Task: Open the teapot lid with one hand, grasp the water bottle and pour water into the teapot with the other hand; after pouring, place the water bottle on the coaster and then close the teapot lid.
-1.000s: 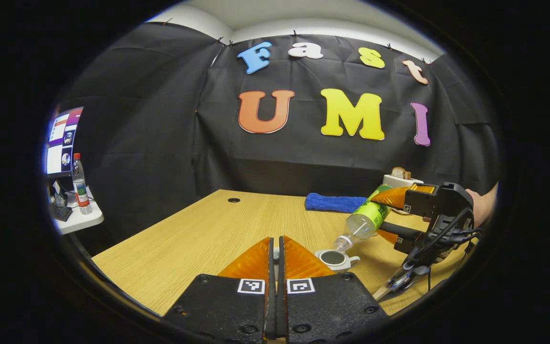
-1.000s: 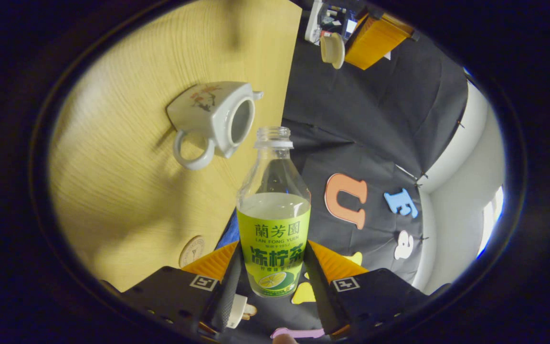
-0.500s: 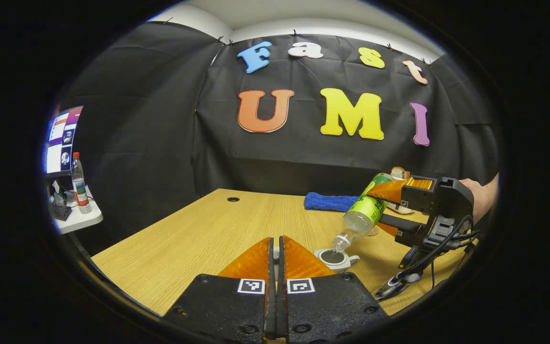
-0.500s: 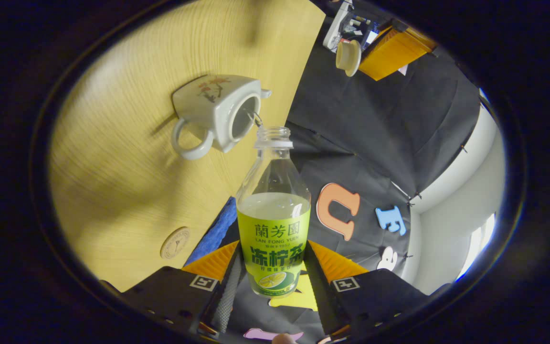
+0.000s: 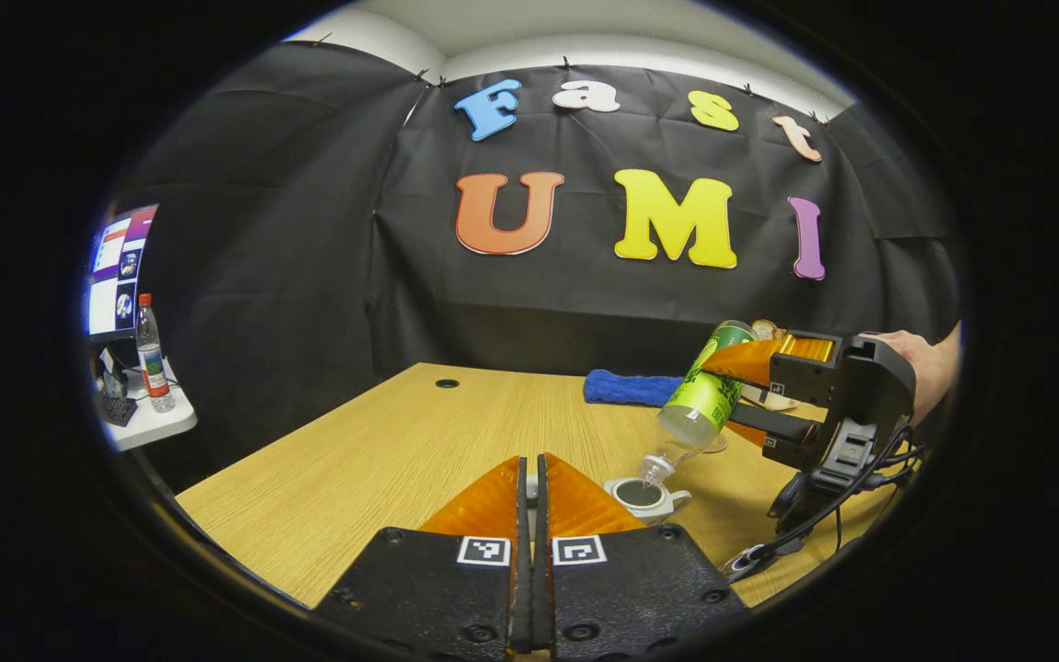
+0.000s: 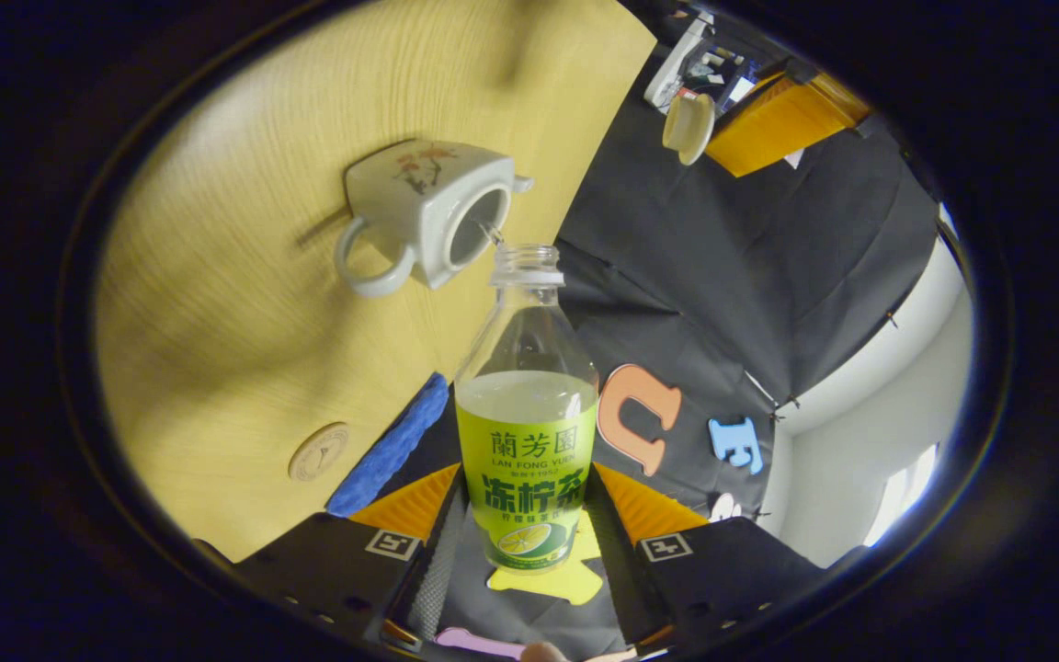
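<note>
The white teapot [image 5: 644, 496] [image 6: 428, 211] stands on the wooden table [image 5: 382, 450] with its top uncovered. My right gripper [image 6: 527, 478] [image 5: 723, 395] is shut on the green-labelled water bottle [image 6: 527, 441] [image 5: 700, 405]. The bottle is tipped mouth-down over the teapot, and a thin stream of water [image 6: 490, 232] runs into the opening. My left gripper [image 5: 529, 464] is shut and held above the table, to the side of the teapot. In the right gripper view its tips [image 6: 709, 124] hold the teapot lid [image 6: 688, 127]. The round coaster [image 6: 318, 452] lies on the table beyond the teapot.
A blue cloth [image 5: 626, 388] [image 6: 387, 446] lies near the back wall. Behind the bottle stands a white appliance with bread [image 5: 768, 331]. A hand [image 5: 920, 368] holds the right gripper, cables hanging below. A side table [image 5: 148, 423] carries a monitor and a bottle [image 5: 151, 354].
My right gripper has risen and tipped the bottle more steeply over the teapot; water now streams into it. The left gripper with the lid has stayed put.
</note>
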`<state>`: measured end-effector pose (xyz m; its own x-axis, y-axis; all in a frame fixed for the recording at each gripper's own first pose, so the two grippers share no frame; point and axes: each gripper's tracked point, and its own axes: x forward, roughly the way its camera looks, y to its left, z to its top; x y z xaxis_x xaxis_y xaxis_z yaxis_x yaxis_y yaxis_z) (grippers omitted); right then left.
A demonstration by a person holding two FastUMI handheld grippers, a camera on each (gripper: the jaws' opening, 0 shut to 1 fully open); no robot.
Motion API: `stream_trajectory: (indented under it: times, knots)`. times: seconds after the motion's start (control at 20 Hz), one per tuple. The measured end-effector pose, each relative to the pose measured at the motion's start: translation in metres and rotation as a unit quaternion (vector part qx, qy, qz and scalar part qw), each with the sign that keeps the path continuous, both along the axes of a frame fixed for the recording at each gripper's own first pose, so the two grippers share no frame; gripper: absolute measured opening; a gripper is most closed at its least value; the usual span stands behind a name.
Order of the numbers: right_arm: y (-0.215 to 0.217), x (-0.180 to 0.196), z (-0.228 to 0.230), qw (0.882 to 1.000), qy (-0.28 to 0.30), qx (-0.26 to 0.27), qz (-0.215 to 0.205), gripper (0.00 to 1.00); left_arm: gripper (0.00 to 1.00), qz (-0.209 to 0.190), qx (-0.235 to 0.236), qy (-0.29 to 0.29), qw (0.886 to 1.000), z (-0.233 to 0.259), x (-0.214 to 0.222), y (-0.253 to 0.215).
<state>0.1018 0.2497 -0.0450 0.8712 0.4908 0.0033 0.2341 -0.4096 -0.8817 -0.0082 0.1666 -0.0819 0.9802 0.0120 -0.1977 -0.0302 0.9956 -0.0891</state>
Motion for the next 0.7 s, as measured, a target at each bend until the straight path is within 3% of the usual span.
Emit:
stream_trajectory:
  times: [0.7]
  knots:
    - [0.0054, -0.0060, -0.0022, 1.000, -0.015, -0.017, 0.002, 0.72, 0.03, 0.001, 0.000, 0.003, 1.000, -0.0009, -0.0002, 0.0022]
